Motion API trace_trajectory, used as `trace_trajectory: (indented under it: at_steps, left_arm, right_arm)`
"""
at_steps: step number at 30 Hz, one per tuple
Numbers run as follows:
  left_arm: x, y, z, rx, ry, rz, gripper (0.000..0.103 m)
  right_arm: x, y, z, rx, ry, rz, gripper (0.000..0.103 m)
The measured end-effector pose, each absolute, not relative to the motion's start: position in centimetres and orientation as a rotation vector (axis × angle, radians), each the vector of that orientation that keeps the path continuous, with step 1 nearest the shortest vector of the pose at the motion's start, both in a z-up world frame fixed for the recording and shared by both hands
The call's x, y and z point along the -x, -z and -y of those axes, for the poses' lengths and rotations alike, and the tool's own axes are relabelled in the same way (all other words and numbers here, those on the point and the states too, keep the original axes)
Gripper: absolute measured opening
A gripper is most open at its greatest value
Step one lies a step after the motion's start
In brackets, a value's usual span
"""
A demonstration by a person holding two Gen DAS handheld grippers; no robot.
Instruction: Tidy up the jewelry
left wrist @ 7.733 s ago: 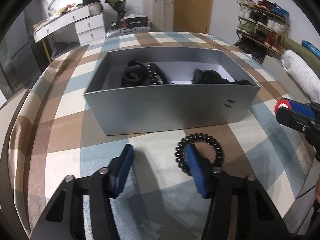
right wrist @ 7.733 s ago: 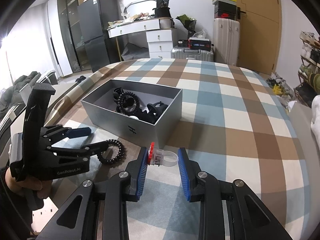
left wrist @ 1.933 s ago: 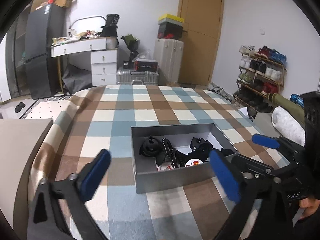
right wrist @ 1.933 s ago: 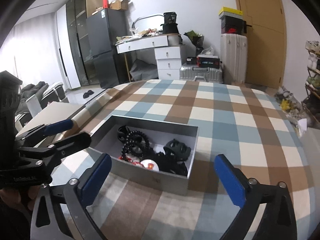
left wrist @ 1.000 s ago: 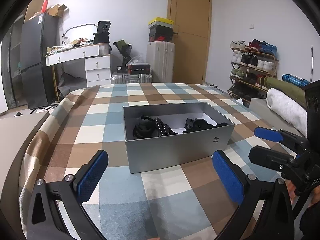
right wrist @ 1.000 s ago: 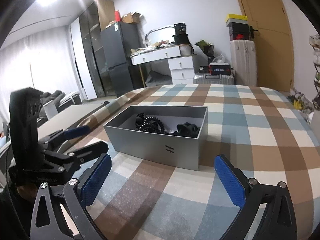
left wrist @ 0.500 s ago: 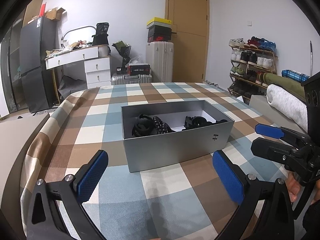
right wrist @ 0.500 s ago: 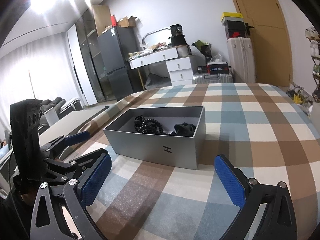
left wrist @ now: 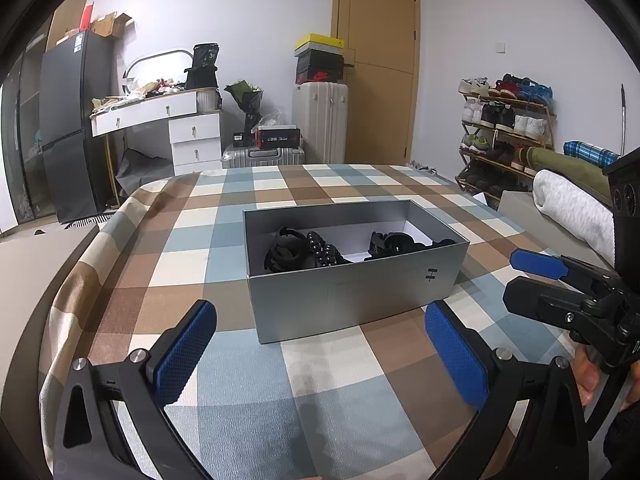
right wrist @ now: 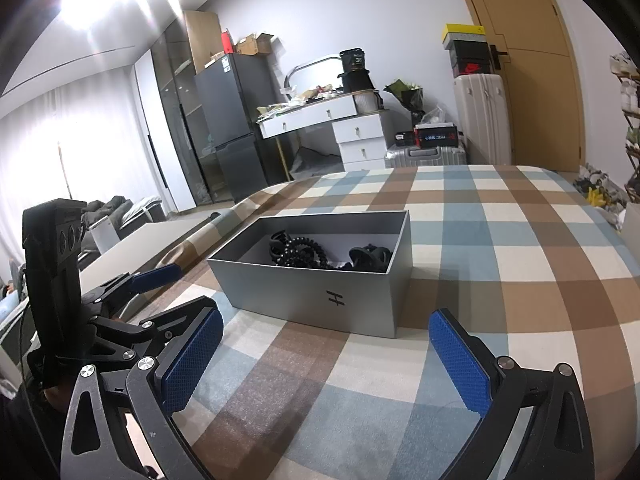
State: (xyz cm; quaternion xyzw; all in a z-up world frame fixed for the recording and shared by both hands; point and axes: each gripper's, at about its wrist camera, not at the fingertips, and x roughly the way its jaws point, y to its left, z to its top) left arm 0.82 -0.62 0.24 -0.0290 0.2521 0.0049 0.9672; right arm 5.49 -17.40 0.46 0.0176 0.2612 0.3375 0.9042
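Note:
A grey open box (left wrist: 352, 300) (right wrist: 320, 296) stands on the checked cloth, a little way in front of both grippers. Black jewelry lies inside it: a beaded string (left wrist: 320, 250) (right wrist: 300, 254) and dark clips (left wrist: 394, 242) (right wrist: 370, 256). My left gripper (left wrist: 320, 354) is wide open and empty, pulled back from the box's near wall. My right gripper (right wrist: 326, 358) is also wide open with nothing between its blue pads. Each gripper shows in the other's view, the right one (left wrist: 540, 280) at the right edge, the left one (right wrist: 160, 292) at the left edge.
The checked cloth (left wrist: 340, 380) covers the table and falls away at its left edge (left wrist: 68, 280). A hand (left wrist: 588, 376) holds the right gripper's handle. Behind the table are a white desk (left wrist: 160, 120), suitcases (left wrist: 320, 124), a door and a shoe rack (left wrist: 504, 120).
Earlier the left gripper was by a black coil band and the right was shut on a clear ring with a red top. Both now stand open, empty and drawn back from the box.

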Motion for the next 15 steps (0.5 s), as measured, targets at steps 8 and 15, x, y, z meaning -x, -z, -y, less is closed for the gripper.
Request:
trace_trajectory:
  at_steps: [8,15]
  left_arm:
    - [-0.78,-0.22,0.66,0.06,-0.009,-0.511,0.102]
    - [-0.78,-0.23,0.63,0.06,-0.009,-0.511,0.102]
  right_arm:
    - [-5.6,-0.38,17.39,-0.037,-0.701,-0.54,0.103]
    - [-5.65,-0.34,17.37,-0.036,-0.702,-0.539,0.103]
